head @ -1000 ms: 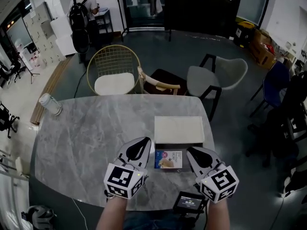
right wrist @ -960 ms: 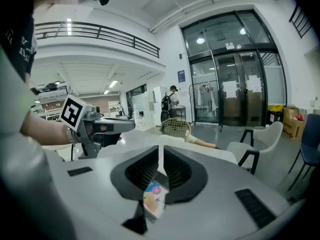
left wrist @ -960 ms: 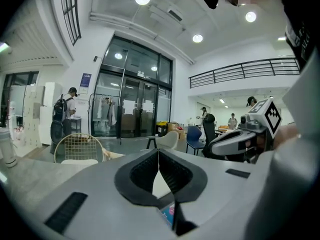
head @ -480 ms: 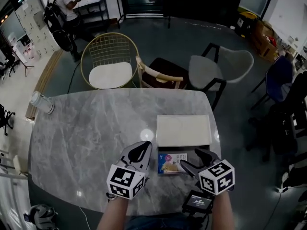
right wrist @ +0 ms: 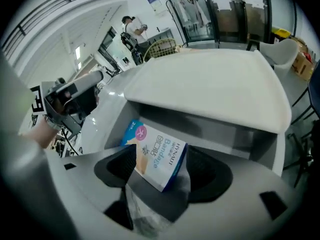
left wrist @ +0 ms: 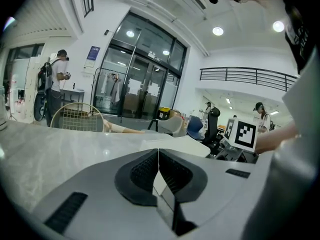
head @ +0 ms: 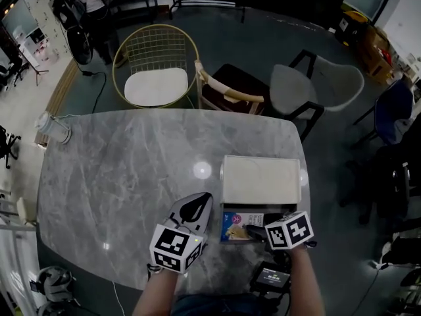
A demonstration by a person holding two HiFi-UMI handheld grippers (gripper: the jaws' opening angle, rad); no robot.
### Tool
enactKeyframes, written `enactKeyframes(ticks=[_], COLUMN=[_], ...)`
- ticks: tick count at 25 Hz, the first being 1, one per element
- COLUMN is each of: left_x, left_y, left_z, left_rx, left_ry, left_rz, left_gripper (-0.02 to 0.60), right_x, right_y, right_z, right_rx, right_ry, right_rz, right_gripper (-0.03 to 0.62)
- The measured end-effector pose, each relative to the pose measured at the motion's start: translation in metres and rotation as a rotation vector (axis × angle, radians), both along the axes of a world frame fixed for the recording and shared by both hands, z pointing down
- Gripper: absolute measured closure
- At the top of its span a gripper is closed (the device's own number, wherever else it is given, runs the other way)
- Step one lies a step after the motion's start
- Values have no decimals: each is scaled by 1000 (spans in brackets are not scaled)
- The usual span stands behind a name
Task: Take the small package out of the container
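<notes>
Head view: on the grey marble surface (head: 112, 176), the left gripper (head: 205, 197) rests with its fingertips just left of the white container (head: 260, 178). The right gripper (head: 253, 231) reaches into the container from the right, and the small package (head: 235, 222) lies at its fingertips.

Left gripper view: the left fingers (left wrist: 142, 173) are pressed together tip to tip with nothing between them. The container's pale lid lies beyond their tips.

Right gripper view: the right fingers (right wrist: 210, 171) are spread wide and opening. The small package, printed "Bandage", stands tilted between them, inside the container. The container's grey inner wall is just past the fingertips and the raised lid is above them.
</notes>
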State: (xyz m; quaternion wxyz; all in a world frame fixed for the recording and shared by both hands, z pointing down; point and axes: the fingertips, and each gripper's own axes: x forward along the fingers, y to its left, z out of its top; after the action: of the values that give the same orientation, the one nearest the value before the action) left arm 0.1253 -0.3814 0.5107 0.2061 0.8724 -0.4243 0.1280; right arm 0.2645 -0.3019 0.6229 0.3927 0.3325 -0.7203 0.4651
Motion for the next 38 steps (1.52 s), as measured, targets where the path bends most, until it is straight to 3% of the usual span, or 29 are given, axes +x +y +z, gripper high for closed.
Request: enactKeyframes(ticks=[8, 12, 20, 31, 35, 38], left_x=[-15, -16, -17, -6, -2, 1], left_y=[-11, -10, 0, 22, 33, 41], left_z=[3, -1, -13, -37, -41, -43], left_rx=[-14, -10, 16, 70, 77, 78], left_ry=[16, 8, -9, -17, -32, -44], left_rz=[-71, -75, -94, -87, -85, -84], left_gripper=[569, 569, 569, 569, 569, 569], right_x=[1, 0, -4, -10, -8, -3], right_y=[0, 2, 0, -8, -11, -13], right_z=[15, 14, -13, -58, -62, -62], right_rx=[-66, -41, 67, 320, 311, 268], right_ry=[20, 47, -53, -301, -398, -473], right_rz=[-84, -139, -116, 166, 338, 459], right_gripper=[293, 292, 293, 342, 354, 404])
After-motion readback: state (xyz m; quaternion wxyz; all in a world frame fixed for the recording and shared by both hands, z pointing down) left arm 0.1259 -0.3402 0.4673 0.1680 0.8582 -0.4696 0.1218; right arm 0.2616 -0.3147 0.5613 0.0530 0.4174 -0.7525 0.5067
